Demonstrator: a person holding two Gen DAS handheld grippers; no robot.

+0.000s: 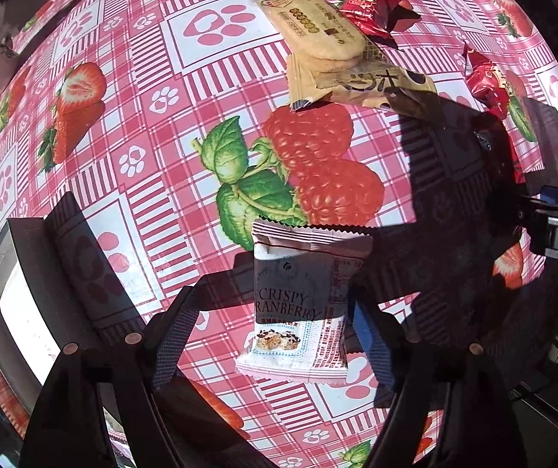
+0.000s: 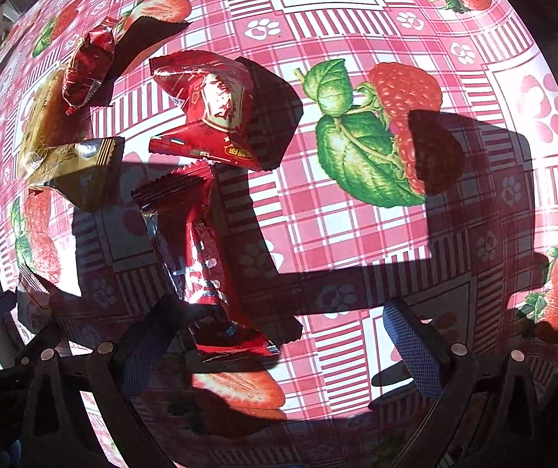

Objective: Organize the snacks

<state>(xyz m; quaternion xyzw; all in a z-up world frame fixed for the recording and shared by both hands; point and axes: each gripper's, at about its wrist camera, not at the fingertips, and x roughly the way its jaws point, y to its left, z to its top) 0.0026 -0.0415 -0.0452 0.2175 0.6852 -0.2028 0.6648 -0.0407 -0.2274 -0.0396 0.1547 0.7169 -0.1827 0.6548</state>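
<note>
Between the left gripper's (image 1: 275,335) spread fingers lies a white cranberry crisp packet (image 1: 298,304), flat on the strawberry tablecloth (image 1: 162,148). The jaws stand wide, and neither pad seems to touch the wrapper. Ahead of that gripper, well beyond the fingertips, sit a beige rice cracker pack (image 1: 326,39) and two red candy wrappers, one (image 1: 372,4) against the crackers, the other (image 1: 487,82) off to the right. A dark box (image 1: 17,304) waits close on its left side — likely where the snacks go.

The right gripper (image 2: 279,335) is open wide too, and a long red packet (image 2: 201,257) lies just inside its left finger (image 2: 150,335), far from the right one. Beyond its tip is a puffed red pouch (image 2: 208,113).

The risk I see: closing on such an off-centre packet would shove it sideways or pinch only a crimped edge, and the slick foil could slip out mid-lift. The cranberry packet is thin and flat, so the left fingers may scrape the cloth or skate over it — and hard shadows make the edges tricky to judge.
</note>
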